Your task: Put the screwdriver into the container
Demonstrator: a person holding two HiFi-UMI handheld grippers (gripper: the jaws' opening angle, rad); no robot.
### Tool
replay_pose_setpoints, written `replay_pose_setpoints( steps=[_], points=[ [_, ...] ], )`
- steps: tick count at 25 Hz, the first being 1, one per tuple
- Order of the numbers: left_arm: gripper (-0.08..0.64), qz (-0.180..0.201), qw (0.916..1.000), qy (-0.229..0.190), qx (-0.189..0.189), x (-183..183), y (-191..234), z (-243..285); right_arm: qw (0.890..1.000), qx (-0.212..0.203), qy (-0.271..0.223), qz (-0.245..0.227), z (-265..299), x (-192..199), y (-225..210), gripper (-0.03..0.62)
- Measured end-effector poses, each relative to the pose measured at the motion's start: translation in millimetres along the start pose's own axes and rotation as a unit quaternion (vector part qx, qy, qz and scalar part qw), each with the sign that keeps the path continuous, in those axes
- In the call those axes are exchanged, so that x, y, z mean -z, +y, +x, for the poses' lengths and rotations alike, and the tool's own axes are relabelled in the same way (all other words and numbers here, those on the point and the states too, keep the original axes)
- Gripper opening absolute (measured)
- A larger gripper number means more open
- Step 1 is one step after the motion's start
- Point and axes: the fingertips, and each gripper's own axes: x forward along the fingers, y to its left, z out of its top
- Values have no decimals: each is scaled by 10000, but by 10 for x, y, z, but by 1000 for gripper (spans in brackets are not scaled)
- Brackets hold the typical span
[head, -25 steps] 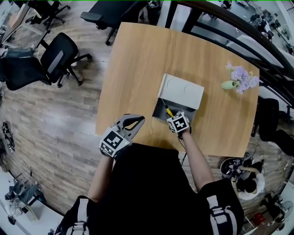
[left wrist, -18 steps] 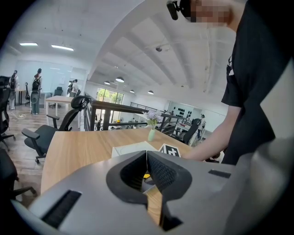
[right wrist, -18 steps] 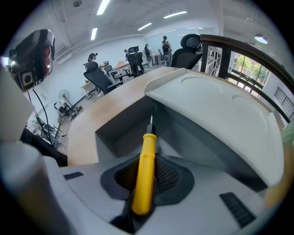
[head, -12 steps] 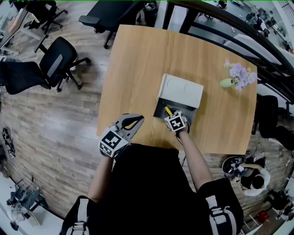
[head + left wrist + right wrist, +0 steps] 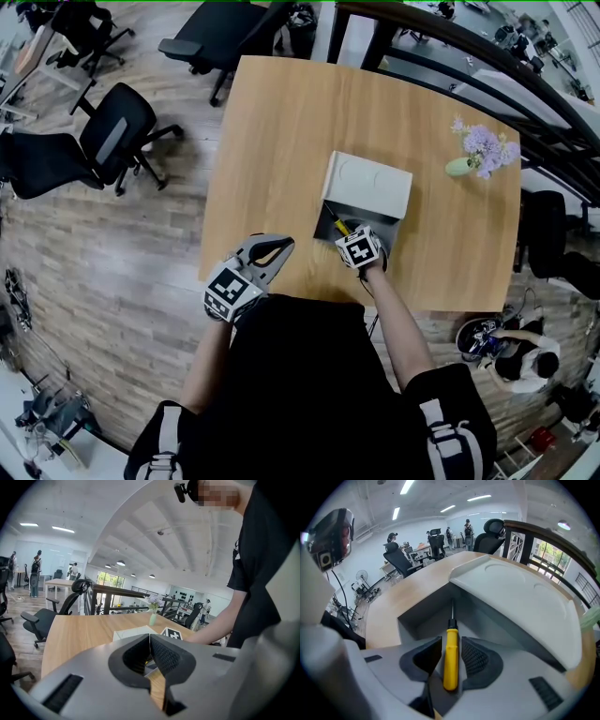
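The grey container [image 5: 325,223] sits mid-table, its pale lid [image 5: 367,185] slid back so the near end is uncovered. My right gripper [image 5: 348,234] points steeply down into that gap. A yellow-handled screwdriver [image 5: 451,653] lies between its pads [image 5: 474,657], shaft aimed into the box [image 5: 425,617]. The jaws have just been opening, and a gap shows beside the handle, so the right gripper [image 5: 451,640] is open around it. The handle [image 5: 343,227] shows just ahead of the marker cube. My left gripper [image 5: 277,246] hovers at the table's near edge, shut and empty [image 5: 150,637].
A vase of purple flowers [image 5: 478,155] stands at the far right of the wooden table [image 5: 272,131]. Black office chairs [image 5: 112,131] stand on the floor to the left. A railing runs behind the table. A person [image 5: 525,352] is on the floor at the lower right.
Both grippers stay where they were, the right one over the box's uncovered end with the screwdriver. A person has come into view at the lower right.
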Motion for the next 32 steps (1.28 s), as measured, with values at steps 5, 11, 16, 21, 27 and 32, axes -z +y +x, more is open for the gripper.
replay_pose_setpoints(
  steps=[5, 11, 16, 21, 27, 32],
  points=[
    [23, 15, 10000, -50, -9, -9, -16, -23, 9995, 149, -289, -20, -129, -14, 19, 141],
    [23, 63, 9999, -135, 12, -46, -125, -4, 9982, 207, -570, -31, -396, 51, 29, 138],
    [23, 122, 9997, -192, 29, -87, -258, 39, 9959, 170, -868, -214, -632, 130, 31, 119],
    [23, 170, 9996, -240, 25, -138, -438, 107, 9936, 204, -1057, -355, -910, 217, 37, 37],
    [23, 165, 9995, -275, -22, -184, -687, 196, 9844, -187, -1672, -512, -1309, 226, 156, 26],
    [23, 88, 9995, -272, -95, -160, -938, 262, 9750, -362, -2180, -238, -1660, 305, 119, 26]
  ],
)
